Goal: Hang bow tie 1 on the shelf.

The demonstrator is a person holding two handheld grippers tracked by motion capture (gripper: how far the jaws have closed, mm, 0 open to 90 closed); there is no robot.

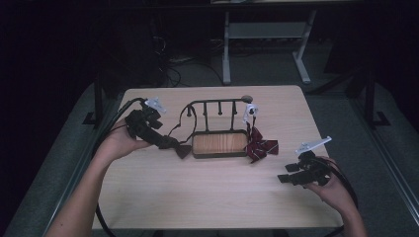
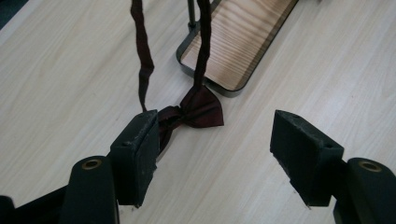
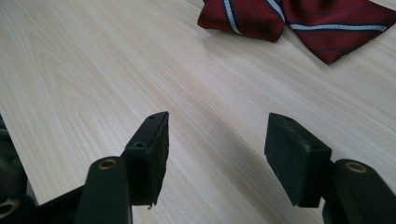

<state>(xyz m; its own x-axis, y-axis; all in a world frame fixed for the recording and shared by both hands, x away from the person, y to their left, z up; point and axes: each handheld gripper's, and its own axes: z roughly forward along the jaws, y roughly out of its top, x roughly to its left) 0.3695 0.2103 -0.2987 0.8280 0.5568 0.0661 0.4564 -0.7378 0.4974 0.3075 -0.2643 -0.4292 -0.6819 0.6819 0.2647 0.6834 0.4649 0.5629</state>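
Bow tie [image 2: 198,108]: on table by stand [image 1: 219,143], strap up on a peg.
Left gripper [image 2: 215,140]: jaws wide, gripping nothing; one pad poss. touching bow.
Right gripper [image 3: 217,149]: jaws apart, empty, near striped tie [image 3: 299,21].
Risk: pulling away cd snag bow, drag strap off peg.

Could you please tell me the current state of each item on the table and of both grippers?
Dark bow tie: lying on the table, strap hooked on the rack.
Striped bow tie: resting beside the rack's right end.
Rack: upright.
Left hand-held gripper: open, holding nothing.
Right hand-held gripper: open, holding nothing.
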